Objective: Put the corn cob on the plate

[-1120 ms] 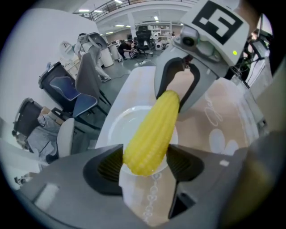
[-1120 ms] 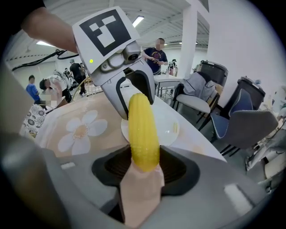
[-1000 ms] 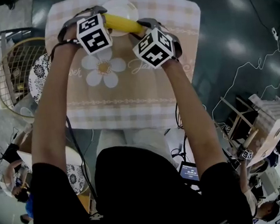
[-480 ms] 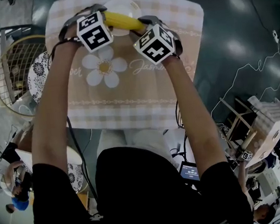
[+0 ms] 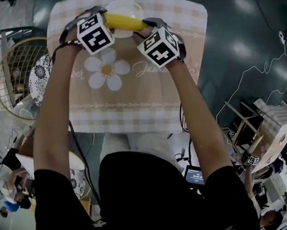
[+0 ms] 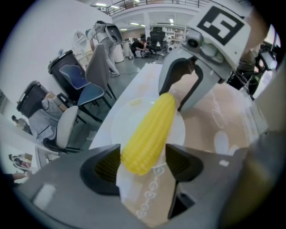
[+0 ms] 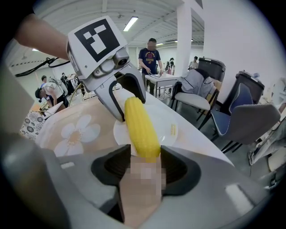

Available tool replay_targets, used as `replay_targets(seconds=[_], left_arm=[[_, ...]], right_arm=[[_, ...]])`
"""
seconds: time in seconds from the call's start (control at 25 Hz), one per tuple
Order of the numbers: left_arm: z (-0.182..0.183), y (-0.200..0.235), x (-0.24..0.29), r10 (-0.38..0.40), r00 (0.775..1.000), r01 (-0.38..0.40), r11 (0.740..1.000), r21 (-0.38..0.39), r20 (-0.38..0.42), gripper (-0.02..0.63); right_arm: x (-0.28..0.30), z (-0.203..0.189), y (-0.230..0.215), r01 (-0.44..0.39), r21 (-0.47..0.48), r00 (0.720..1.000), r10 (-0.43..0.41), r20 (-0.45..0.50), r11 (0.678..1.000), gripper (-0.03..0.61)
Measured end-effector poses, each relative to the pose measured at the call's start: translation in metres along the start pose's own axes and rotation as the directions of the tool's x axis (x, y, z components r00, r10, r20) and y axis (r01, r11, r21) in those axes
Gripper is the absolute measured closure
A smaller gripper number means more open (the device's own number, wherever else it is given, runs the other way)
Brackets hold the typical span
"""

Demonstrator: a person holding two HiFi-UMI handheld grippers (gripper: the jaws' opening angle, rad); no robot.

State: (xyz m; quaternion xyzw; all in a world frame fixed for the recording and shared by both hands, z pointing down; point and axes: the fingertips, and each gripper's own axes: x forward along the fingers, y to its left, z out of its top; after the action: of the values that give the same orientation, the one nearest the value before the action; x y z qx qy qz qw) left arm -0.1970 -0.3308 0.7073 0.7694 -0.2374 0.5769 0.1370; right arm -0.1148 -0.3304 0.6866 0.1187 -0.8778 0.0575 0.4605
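A yellow corn cob [image 5: 124, 22] hangs level over the near rim of a white plate [image 5: 125, 6] at the far end of the placemat. My left gripper [image 5: 106, 18] is shut on its left end and my right gripper [image 5: 143, 29] on its right end. In the left gripper view the cob [image 6: 149, 129] runs from my jaws out to the right gripper's fingers [image 6: 172, 78], with the plate [image 6: 118, 127] below. The right gripper view shows the cob [image 7: 140, 125] squeezed between my pads, above the plate [image 7: 172, 129].
A beige checked placemat with a daisy print [image 5: 106, 70] covers the table. A wire basket [image 5: 11, 74] and a patterned plate [image 5: 39, 79] sit at the left. Chairs [image 7: 246, 120] and bins stand beyond the table's far edge, and people [image 7: 149, 56] stand further off.
Both grippers and the cob have drifted slightly toward the far side, a little more over the plate. The grip on both ends is the same.
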Motion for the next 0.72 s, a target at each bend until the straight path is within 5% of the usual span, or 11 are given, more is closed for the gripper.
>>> replay_targets(seconds=[0.72], left_arm=[[0.017, -0.016, -0.073, 0.056, 0.99, -0.043, 0.994, -0.1, 0.127, 0.326]], right_arm=[[-0.066, 0.024, 0.0, 0.062, 0.124, 0.99, -0.077, 0.116, 0.99, 0.39]])
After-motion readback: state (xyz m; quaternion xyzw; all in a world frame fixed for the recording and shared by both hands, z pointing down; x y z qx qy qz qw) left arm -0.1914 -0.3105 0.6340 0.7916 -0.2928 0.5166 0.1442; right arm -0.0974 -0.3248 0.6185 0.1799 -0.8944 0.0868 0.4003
